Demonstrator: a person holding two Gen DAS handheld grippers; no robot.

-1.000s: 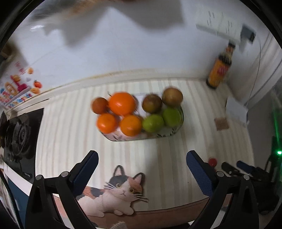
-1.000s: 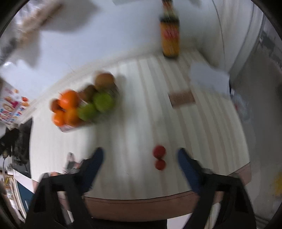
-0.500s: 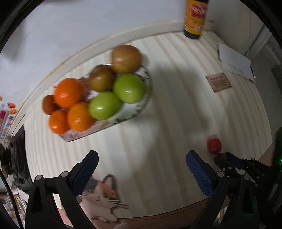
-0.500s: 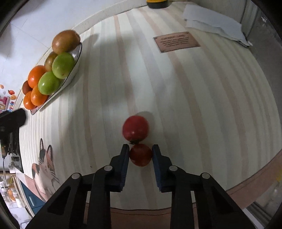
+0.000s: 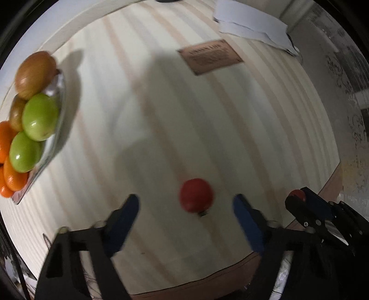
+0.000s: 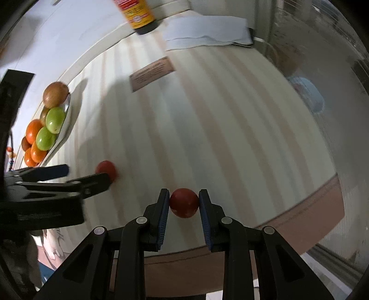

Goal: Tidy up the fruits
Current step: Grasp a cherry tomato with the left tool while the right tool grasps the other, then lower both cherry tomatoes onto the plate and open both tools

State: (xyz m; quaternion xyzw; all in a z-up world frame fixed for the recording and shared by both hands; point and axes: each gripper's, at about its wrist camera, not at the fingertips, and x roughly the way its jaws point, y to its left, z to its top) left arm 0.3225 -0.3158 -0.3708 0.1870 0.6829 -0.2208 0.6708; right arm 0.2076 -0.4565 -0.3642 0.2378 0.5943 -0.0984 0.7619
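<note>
Near the tabletop's point(image 6: 230, 129) front edge, the right gripper point(image 6: 184, 203) clamps a red tomato point(image 6: 184, 203). Beside it the left gripper point(image 5: 185, 205) is spread wide around a second tomato point(image 5: 196, 195) lying on the wood, touching neither finger. At the left edge, the fruit tray point(image 5: 58, 110) holds oranges and green fruit.

Open tabletop point(image 5: 161, 110): a broad bare striped stretch lay between the fruit plate point(image 5: 49, 147) at left and the brown card point(image 5: 209, 56) at far right.
Left gripper point(image 5: 185, 206): jaws spread wide, loose red fruit point(image 5: 196, 195) between them, clear of both pads.
Right gripper point(image 6: 184, 203): pads touching a second red fruit point(image 6: 184, 203); it occupied the table's near right edge, just beside the left gripper.
Far side: bottle point(image 6: 138, 15) and white papers point(image 6: 207, 32) stood against the wall.
Plate: heaped with fruit, no free spot visible.
</note>
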